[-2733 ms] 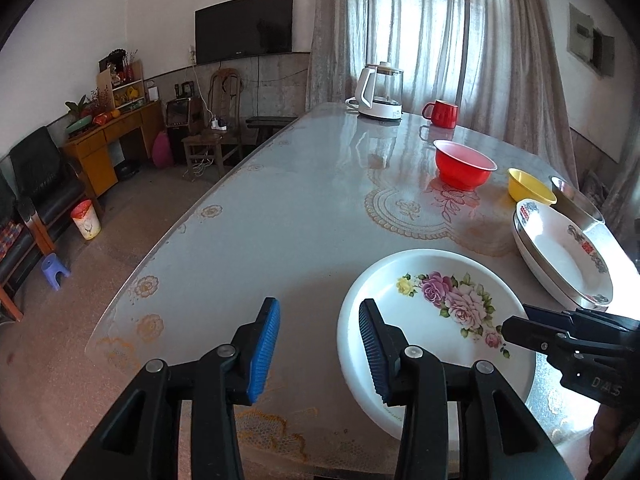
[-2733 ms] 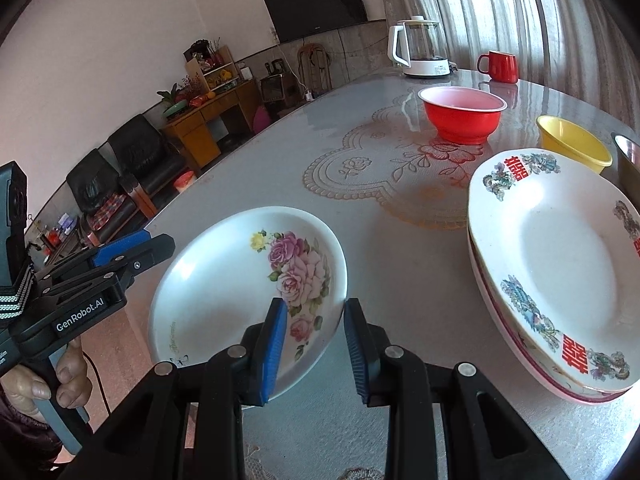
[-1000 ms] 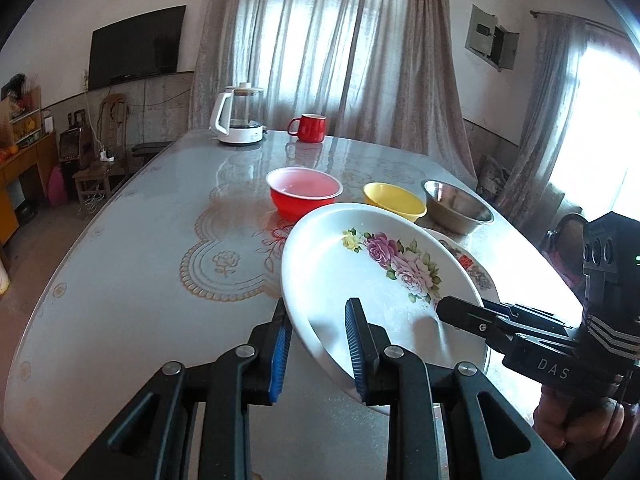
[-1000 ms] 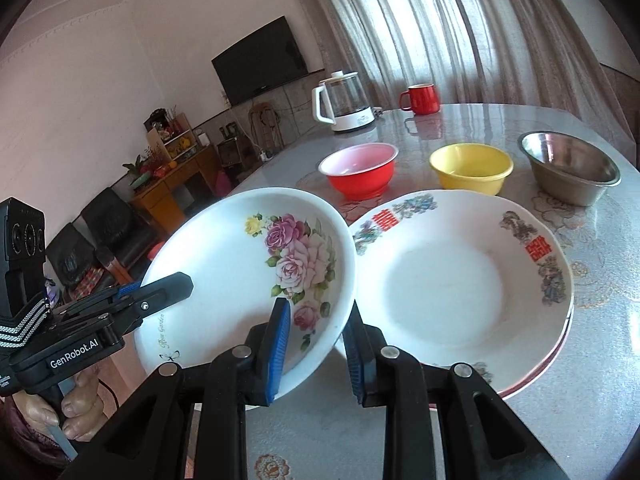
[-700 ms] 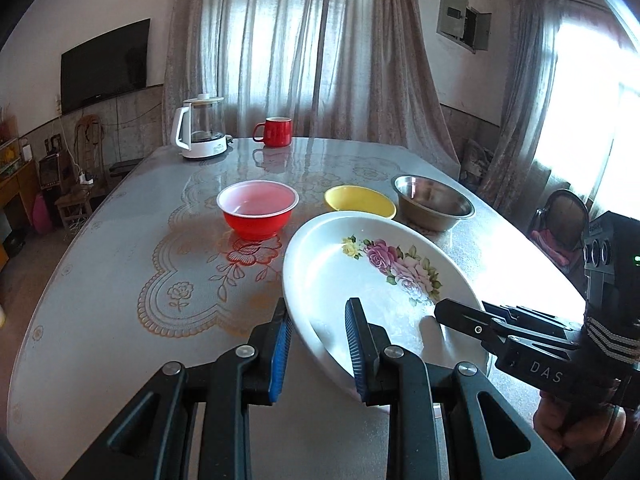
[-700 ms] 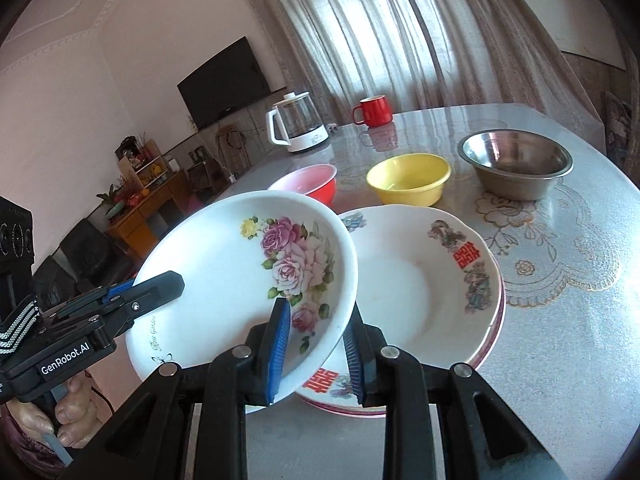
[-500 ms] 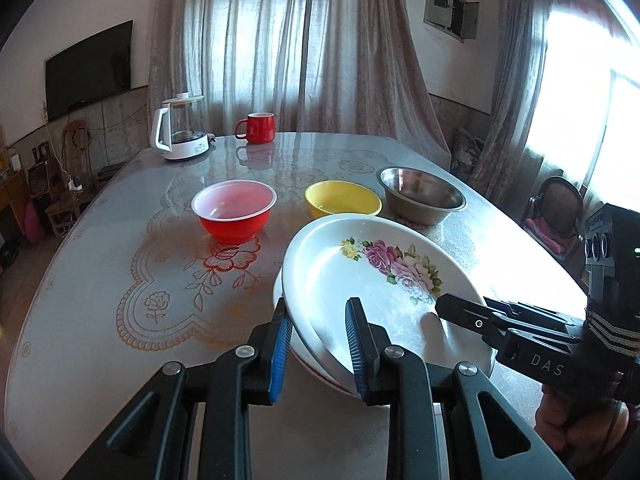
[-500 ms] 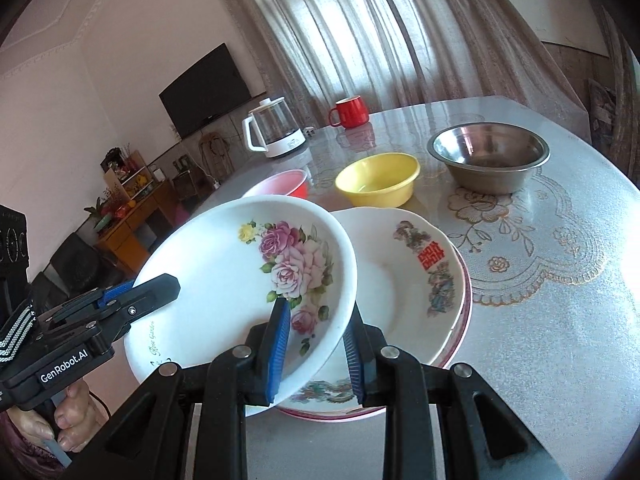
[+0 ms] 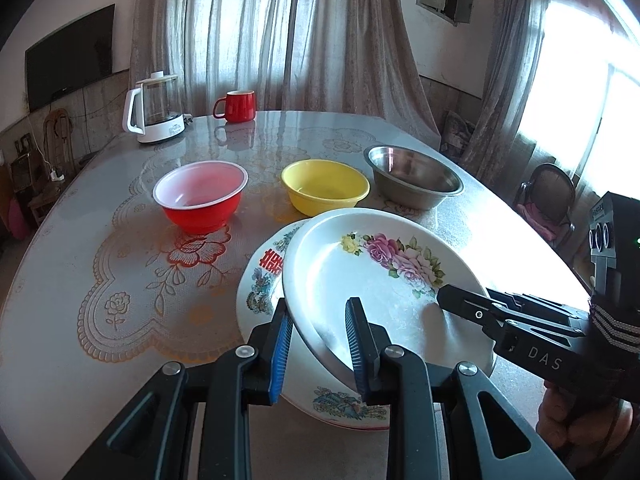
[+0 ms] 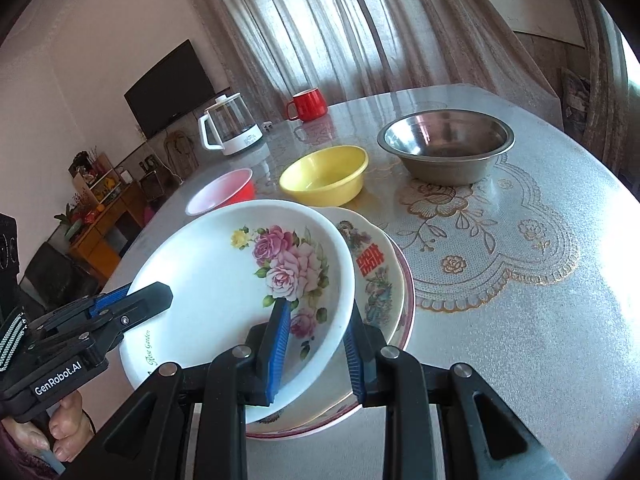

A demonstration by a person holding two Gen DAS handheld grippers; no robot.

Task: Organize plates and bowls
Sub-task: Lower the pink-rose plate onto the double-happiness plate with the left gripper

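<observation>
A white rose plate (image 9: 360, 276) is held by both grippers just above a stack of patterned plates (image 9: 264, 276) on the table. My left gripper (image 9: 320, 344) is shut on the rose plate's near rim. My right gripper (image 10: 314, 344) is shut on its opposite rim (image 10: 224, 280). The stack also shows in the right wrist view (image 10: 376, 276), mostly hidden under the rose plate. A red bowl (image 9: 200, 200), a yellow bowl (image 9: 324, 188) and a steel bowl (image 9: 412, 172) stand in a row behind.
A glass kettle (image 9: 154, 108) and a red mug (image 9: 238, 106) stand at the table's far end. The table (image 9: 100, 240) has a lace-pattern cover. A chair (image 9: 548, 196) stands at the right, past the table edge.
Both grippers lifted the rose plate off the table's left part and carried it right. It now hangs over the patterned plate stack, lower and more centred than half a second ago.
</observation>
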